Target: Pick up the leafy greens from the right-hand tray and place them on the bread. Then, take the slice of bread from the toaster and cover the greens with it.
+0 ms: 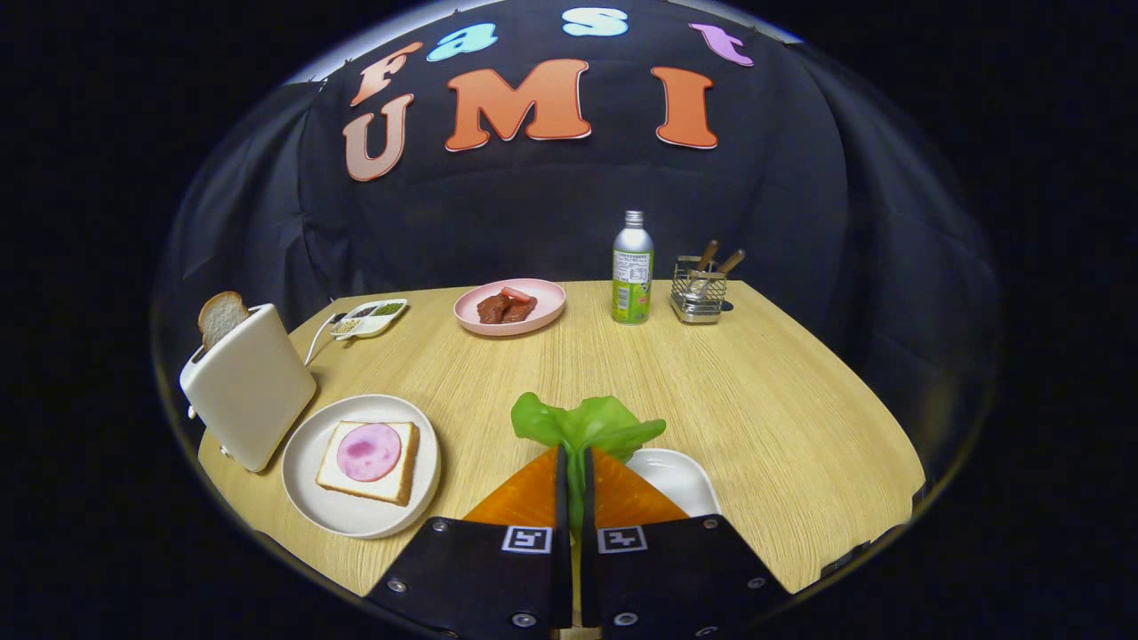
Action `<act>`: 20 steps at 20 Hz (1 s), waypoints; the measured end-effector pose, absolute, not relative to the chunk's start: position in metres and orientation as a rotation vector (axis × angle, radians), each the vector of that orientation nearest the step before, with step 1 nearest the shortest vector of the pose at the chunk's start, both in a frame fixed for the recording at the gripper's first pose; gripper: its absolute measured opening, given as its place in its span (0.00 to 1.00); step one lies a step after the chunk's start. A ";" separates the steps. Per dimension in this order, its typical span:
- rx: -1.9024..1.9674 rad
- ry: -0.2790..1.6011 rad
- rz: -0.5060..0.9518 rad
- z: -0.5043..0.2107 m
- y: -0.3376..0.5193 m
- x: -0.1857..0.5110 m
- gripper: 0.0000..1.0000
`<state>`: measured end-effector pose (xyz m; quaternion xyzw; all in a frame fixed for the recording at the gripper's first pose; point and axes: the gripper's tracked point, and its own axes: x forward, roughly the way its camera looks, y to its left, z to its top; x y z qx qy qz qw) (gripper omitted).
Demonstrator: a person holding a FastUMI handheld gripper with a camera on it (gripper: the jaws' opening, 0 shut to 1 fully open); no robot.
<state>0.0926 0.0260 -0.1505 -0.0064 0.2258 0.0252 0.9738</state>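
The claw holds the green leaves.

The gripper (575,458) pinches the leafy greens (587,427) tight between both fingers, over the white tray (680,476). At ten o'clock sits the bread (369,460) on its plate (307,484); farther that way, the toaster (249,396) holds a slice of bread (220,317).

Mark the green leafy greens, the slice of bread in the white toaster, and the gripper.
Green leafy greens (587,425): gripper view, leaf above the fingers.
Brown-crusted bread slice (220,317): gripper view, part standing out of the white toaster (253,391).
Gripper (574,462): gripper view, fingers shut on the greens' stem.
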 end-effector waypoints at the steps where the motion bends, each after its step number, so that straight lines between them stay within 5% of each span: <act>1: -0.014 0.450 0.063 -0.148 0.035 0.093 0.04; 20: -0.021 0.458 0.259 -0.165 0.195 0.101 0.05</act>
